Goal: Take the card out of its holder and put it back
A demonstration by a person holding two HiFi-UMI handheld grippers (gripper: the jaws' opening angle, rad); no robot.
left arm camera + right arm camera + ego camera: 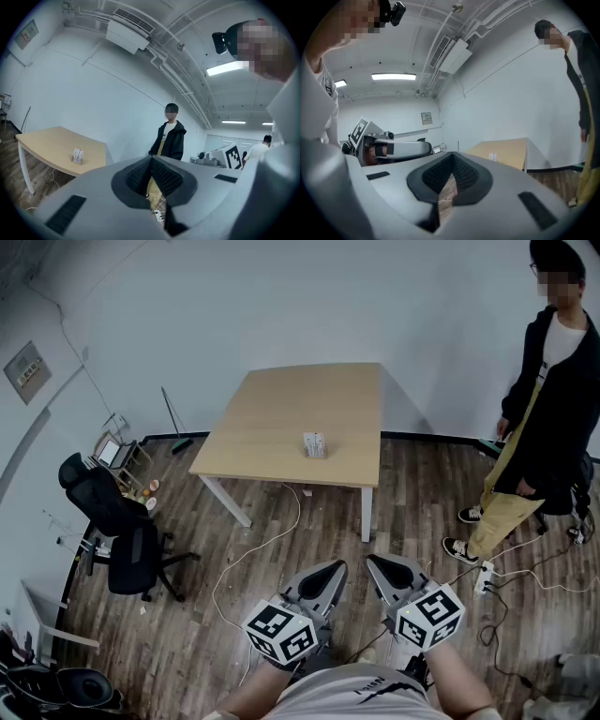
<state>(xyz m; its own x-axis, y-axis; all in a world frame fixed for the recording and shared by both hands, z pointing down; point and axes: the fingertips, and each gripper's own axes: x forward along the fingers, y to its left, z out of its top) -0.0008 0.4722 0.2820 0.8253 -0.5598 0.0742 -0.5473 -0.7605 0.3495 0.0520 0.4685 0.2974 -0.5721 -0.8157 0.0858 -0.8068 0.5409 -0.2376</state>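
In the head view, a pale wooden rectangular worktop (281,418) on white legs stands on a dark plank floor (281,615). A small white card (315,442) stands upright in its holder (315,454) near the worktop's near edge, with nothing else on the worktop. The grey left gripper (325,574) and the grey right gripper (384,570) hang low in the view above the floor, well apart from the worktop. Both point toward it, and each carries its marker cube. A black office chair (122,531) sits to the left. A person in a black jacket and yellow trousers (548,418) stands to the right, and a thin white cable (267,545) loops across the floor.

In the left gripper view, the left gripper's (151,160) fingers meet at their tips and grip nothing. The card and holder (77,156) stand on the worktop, far off to the left, and the standing person (169,136) is beyond.

In the right gripper view, the right gripper's (452,157) fingers are likewise pressed together at the tips and are empty. The card (492,157) shows small on the distant worktop, with the left gripper (393,147) off to the left.
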